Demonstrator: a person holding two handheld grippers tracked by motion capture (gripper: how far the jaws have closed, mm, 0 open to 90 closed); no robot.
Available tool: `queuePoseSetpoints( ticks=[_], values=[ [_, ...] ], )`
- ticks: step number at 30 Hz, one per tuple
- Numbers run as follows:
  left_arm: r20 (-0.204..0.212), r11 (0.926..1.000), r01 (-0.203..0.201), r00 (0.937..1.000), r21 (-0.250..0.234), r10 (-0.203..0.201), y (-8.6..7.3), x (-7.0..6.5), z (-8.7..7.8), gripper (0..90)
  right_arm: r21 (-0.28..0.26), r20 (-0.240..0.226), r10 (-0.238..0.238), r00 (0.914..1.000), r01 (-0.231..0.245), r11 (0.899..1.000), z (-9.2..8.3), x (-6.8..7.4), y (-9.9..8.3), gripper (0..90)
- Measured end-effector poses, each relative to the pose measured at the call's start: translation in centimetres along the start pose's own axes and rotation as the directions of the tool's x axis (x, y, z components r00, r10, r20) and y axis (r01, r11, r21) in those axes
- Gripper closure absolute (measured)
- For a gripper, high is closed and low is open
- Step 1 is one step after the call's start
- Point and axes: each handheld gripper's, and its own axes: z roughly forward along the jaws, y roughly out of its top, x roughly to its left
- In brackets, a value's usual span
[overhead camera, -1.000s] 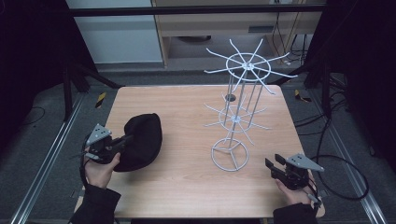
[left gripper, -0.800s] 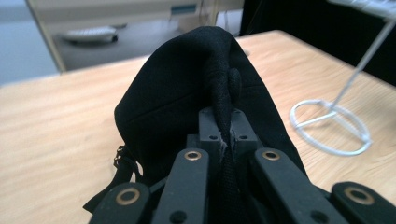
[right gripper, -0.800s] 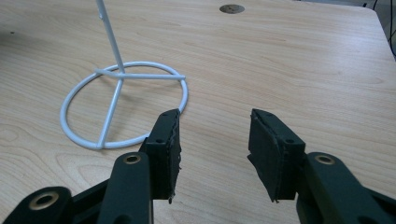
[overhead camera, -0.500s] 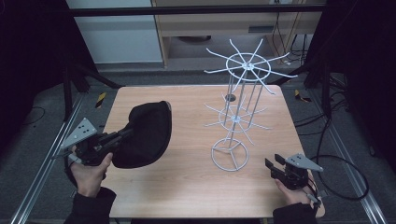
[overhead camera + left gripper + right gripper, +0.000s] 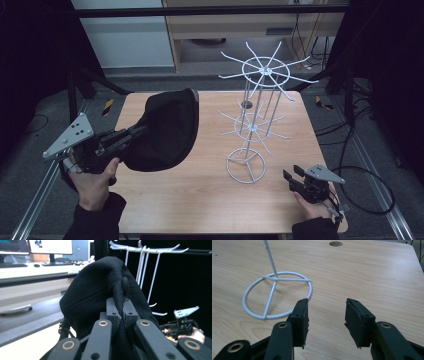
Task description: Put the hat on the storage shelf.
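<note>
While your left claw [image 5: 131, 137] is clenched on a fold of the black hat [image 5: 167, 130], the hat hangs lifted off the desk [image 5: 200, 200], above its left edge. In the left claw view the pads [image 5: 113, 309] pinch a ridge of the fabric between them, and the rest of the hat [image 5: 100, 290] bulges up and away beyond the jaws. Your left hand [image 5: 95, 182] grips the tool from below, out past the desk's left edge, with the grey plate [image 5: 70, 135] tilted up on top.

Your right claw [image 5: 291, 180] is released. It sits low near the front right corner of the desk, jaws standing apart with nothing between them. In the right claw view the pads [image 5: 302, 317] frame bare wood, and the ring base [image 5: 277, 296] of the white wire rack lies just beyond the jaw on that view's left side, not touching it.

From above, the rack [image 5: 255, 120] stands upright on the right half of the desk, its ring base toward the front, a small tier of arms halfway up and a wider wheel of arms at the top. The hat is well apart from the rack's post, to its left. A small dark round inset [image 5: 246, 104] shows in the desk near the far edge, behind the rack.
</note>
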Motion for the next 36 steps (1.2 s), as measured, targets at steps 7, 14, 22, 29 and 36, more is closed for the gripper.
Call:
queuePoseSetpoints(
  ticks=[7,14,22,29,36],
  values=[
    [0.029,0.9974,0.011,0.9995,-0.072,-0.009,3.2,0.0,0.3,86.2,0.001,0.001,-0.003,1.0000,0.003,1.000,0.0,0.0,0.0,53.6],
    [0.053,0.9911,-0.005,0.9985,-0.133,0.012,6.0,-1.0,1.1,86.2,-0.001,0.003,-0.009,1.0000,0.009,1.000,0.1,0.0,0.0,53.5],
    [0.090,0.9930,-0.013,0.9956,-0.118,0.024,6.7,-2.0,3.2,86.2,-0.001,0.001,-0.009,1.0000,0.009,1.000,0.1,0.0,0.0,53.4],
    [0.119,0.9987,0.024,0.9927,-0.044,-0.018,6.0,-1.7,5.8,85.9,-0.001,-0.001,-0.008,1.0000,0.008,1.000,0.1,-0.1,0.0,53.3],
    [0.103,0.9985,0.039,0.9938,0.038,-0.043,4.0,-0.9,7.7,82.6,0.002,-0.004,-0.006,1.0000,0.006,1.000,0.2,0.0,0.0,52.5]
  ],
)
